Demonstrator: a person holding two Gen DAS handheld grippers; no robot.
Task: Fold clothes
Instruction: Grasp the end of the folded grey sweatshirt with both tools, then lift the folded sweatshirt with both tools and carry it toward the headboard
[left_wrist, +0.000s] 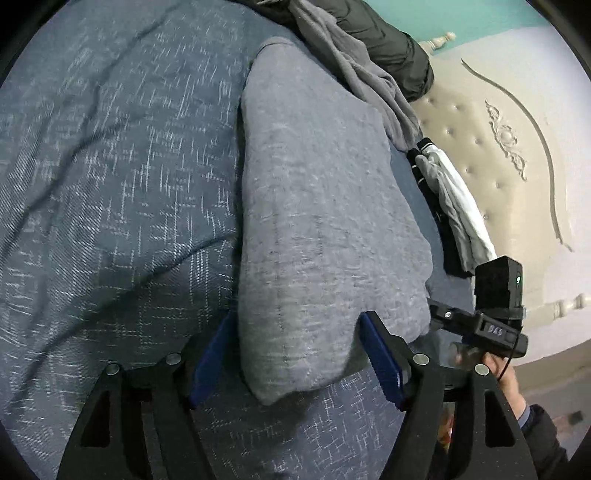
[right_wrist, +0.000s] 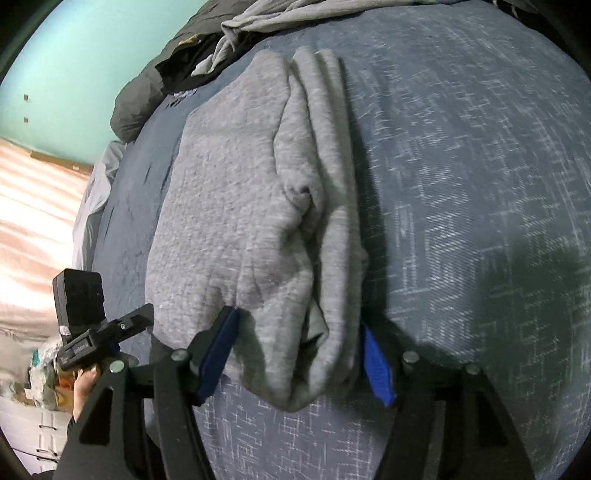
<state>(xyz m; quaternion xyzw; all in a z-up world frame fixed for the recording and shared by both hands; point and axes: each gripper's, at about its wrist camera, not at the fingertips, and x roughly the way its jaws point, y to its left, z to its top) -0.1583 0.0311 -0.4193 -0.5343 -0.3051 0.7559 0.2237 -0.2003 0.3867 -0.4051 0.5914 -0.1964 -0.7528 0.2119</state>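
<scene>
Item: grey sweater (left_wrist: 325, 221), folded narrow, lying on the blue bedspread (left_wrist: 110, 184). My left gripper (left_wrist: 295, 362) and right gripper (right_wrist: 299, 354) both straddle its near edge, jaws spread, seemingly not pinching. Risk: bunched right-hand layers (right_wrist: 317, 206) slipping when I grab.

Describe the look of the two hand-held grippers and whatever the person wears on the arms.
Each hand-held gripper, left and right, has black angular fingers with silver pivot bolts and blue ribbed pads. Each carries a black box, one showing a green light. A dark sleeve covers the right arm.
</scene>
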